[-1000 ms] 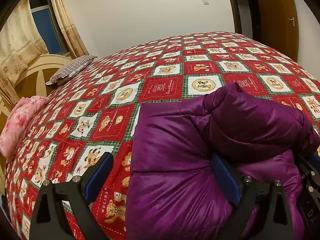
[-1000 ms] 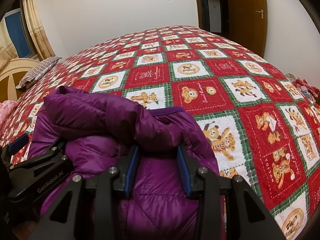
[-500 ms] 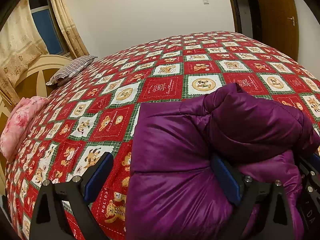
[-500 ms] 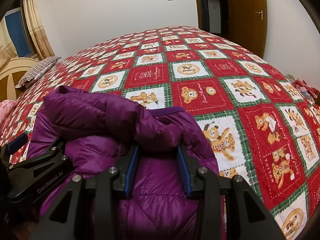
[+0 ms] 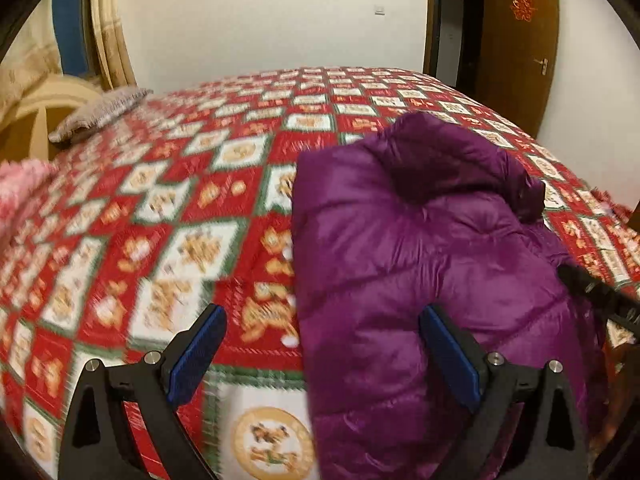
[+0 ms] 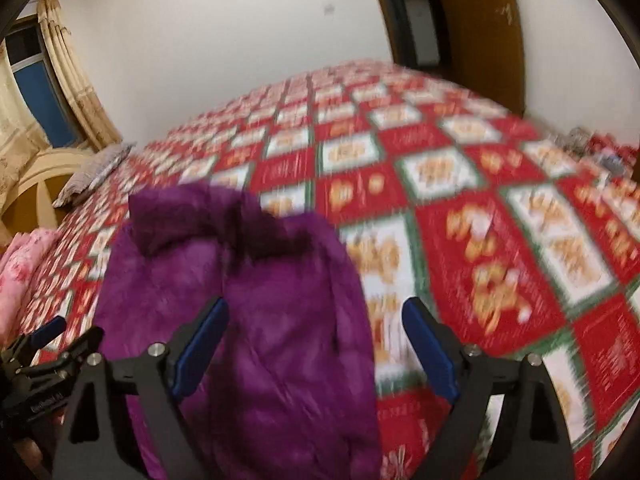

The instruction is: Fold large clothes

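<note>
— Where's the jacket (image 5: 432, 272)?
— Centre-right, bundled on the bed (image 5: 168, 216) — it looks folded.
— The tongs?
— Left (image 5: 324, 356) and right (image 6: 316, 344) both spread wide, holding nothing — perhaps only tidying remains.

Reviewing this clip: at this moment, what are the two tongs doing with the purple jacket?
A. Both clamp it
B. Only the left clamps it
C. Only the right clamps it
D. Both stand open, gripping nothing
D: the left tongs and right tongs both stand spread wide, with the purple jacket lying loose on the quilt.
</note>
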Action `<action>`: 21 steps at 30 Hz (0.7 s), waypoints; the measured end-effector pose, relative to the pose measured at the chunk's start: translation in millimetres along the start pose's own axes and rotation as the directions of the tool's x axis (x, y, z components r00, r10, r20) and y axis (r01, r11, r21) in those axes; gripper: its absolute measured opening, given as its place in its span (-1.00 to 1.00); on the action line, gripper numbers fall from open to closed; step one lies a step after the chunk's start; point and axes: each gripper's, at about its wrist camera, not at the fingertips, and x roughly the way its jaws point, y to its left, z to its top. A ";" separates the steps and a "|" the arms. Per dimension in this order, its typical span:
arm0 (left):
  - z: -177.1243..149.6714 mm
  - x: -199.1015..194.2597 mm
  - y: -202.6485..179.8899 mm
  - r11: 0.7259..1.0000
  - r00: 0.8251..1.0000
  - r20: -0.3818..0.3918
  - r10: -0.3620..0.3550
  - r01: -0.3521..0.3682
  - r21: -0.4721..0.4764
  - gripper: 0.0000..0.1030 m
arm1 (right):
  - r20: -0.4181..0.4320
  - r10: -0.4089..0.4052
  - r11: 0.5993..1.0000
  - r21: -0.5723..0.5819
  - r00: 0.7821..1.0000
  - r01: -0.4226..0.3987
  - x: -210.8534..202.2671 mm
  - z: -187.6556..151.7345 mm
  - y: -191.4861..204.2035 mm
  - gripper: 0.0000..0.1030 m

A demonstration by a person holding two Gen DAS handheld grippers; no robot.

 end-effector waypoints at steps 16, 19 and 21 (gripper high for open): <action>-8.8 27.8 -13.6 0.974 0.977 -0.032 -0.212 0.209 -0.087 0.91 | -0.052 0.173 0.985 -0.009 0.983 -0.174 31.2 -6.5 -8.7 0.32; -7.5 25.7 -21.9 0.963 0.964 -0.027 -0.266 0.264 -0.057 0.56 | -0.079 0.248 0.969 0.035 0.966 -0.246 36.7 -5.8 -12.5 0.18; -7.9 16.8 -26.8 0.968 0.968 -0.006 -0.251 0.251 -0.012 0.16 | -0.082 0.325 0.945 0.060 0.942 -0.321 37.3 -5.4 -15.6 -0.18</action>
